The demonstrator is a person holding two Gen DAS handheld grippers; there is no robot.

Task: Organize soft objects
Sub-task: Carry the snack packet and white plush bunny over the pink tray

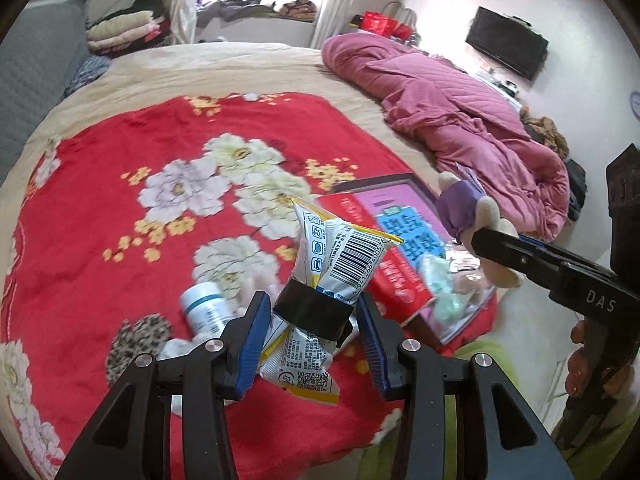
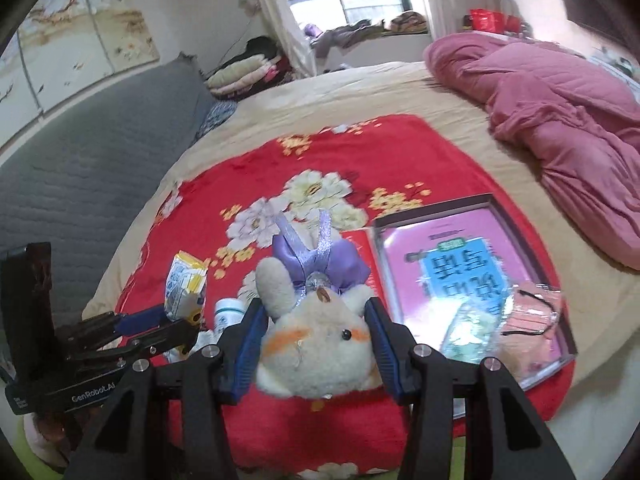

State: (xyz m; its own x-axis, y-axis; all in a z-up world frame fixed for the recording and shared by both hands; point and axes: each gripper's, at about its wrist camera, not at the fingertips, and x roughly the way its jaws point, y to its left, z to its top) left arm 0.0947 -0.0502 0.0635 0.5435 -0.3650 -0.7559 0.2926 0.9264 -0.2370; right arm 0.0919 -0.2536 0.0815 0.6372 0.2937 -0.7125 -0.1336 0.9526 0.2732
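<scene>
Two tongs raised above the bed (image 1: pixel 248 68), each clenched on a soft thing. Left tongs (image 1: pixel 312 320) gripping a white-and-yellow snack packet (image 1: pixel 340 256) across its taped middle, barcode end up, blue pads pressed on either side. Right tongs (image 2: pixel 316 344) squeezing a cream plush toy (image 2: pixel 316 352) at the head, purple bow and ribbon pointing away from the camera. Both held clear of the red floral blanket (image 1: pixel 120 184) spread over the bed. On that blanket, below the packet: a white bottle (image 1: pixel 204 308) on its side, beside a leopard-print cloth (image 1: pixel 136 340). Further right, an open box (image 2: pixel 472 208) with a pink printed inside, holding a pale green packet (image 2: pixel 472 328) and a pink mask (image 2: pixel 532 312). Heaped pink quilt (image 1: pixel 452 108) along the bed's far right edge.
</scene>
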